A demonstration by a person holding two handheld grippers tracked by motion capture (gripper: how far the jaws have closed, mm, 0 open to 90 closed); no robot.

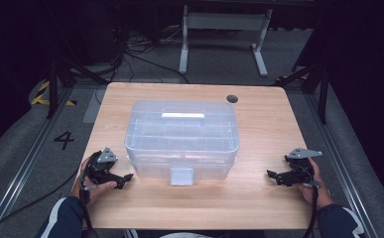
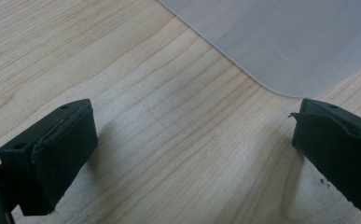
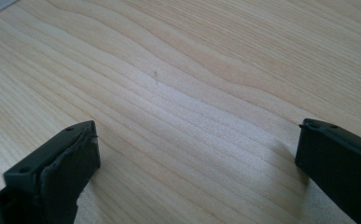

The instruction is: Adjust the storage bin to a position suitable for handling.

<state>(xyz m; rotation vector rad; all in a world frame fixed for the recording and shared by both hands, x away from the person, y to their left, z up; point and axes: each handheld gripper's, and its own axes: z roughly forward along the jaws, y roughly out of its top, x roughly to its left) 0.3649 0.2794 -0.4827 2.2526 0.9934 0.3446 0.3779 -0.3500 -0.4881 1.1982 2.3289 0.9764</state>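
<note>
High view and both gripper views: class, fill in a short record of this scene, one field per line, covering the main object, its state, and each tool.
Main object: clear plastic storage box, mid-table
Lid: on, front latch down
Surface: wooden table
Left tool: open, holding nothing, resting near the box's front left corner
Right tool: open, holding nothing, apart from the box on its right
Contact with box: none seen

We see the clear plastic storage box (image 1: 182, 139) blocking the middle of the surface (image 1: 264, 193). Bare wood lies open on either side and along the near edge, where our left hand-held gripper (image 1: 126, 179) and right hand-held gripper (image 1: 272, 175) rest, jaws apart.
</note>
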